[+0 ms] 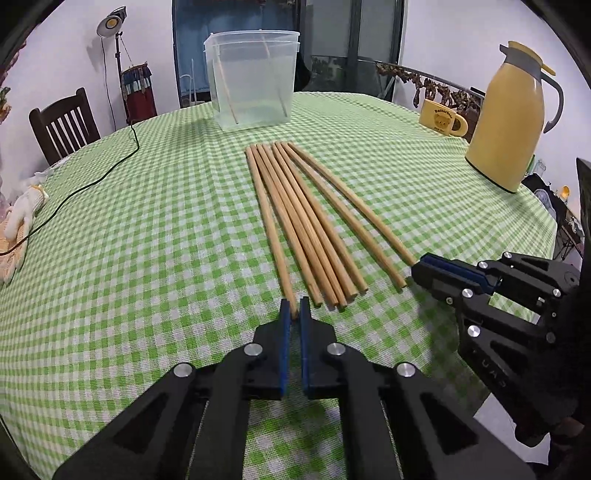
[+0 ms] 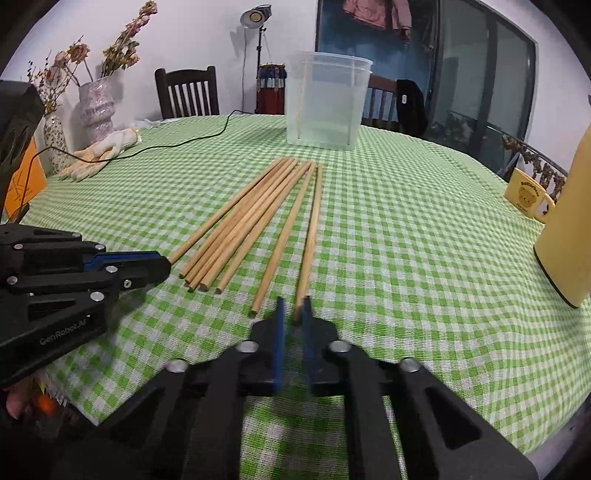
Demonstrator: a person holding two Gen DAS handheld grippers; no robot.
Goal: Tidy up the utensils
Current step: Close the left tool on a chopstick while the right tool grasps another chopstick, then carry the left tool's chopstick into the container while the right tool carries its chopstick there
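While eight wooden chopsticks (image 1: 306, 221) lie fanned across a green-and-white checked tablecloth (image 1: 147, 229), two black handheld grippers with blue pads close in on the ends nearest the cameras. The left gripper (image 1: 294, 308) has its pads pinched on the near tip of the leftmost chopstick (image 1: 269, 221), the stick's end visible in the narrow slot between them. The right gripper (image 2: 292, 308) is likewise clamped on the near end of the rightmost chopstick (image 2: 310, 236), which runs up between its pads at the outer edge of the fan. Seen from the left wrist camera, the right gripper comes in from the right edge with its tip at that chopstick's end; from the right wrist camera, the left gripper reaches in from the left in the same fashion.

Beyond the far tips of the chopsticks stands a clear plastic container (image 1: 255, 77), with two more sticks (image 1: 226, 88) leaning inside it. A yellow thermos jug (image 1: 513, 114) and a yellow bear-print mug (image 1: 443, 118) sit near the table's right edge. A pair of pale work gloves (image 2: 99, 155) and a black cable (image 1: 92, 184) lie at the left, with dark wooden chairs (image 2: 186, 92) and a lamp on a stand (image 2: 255, 16) behind the table.
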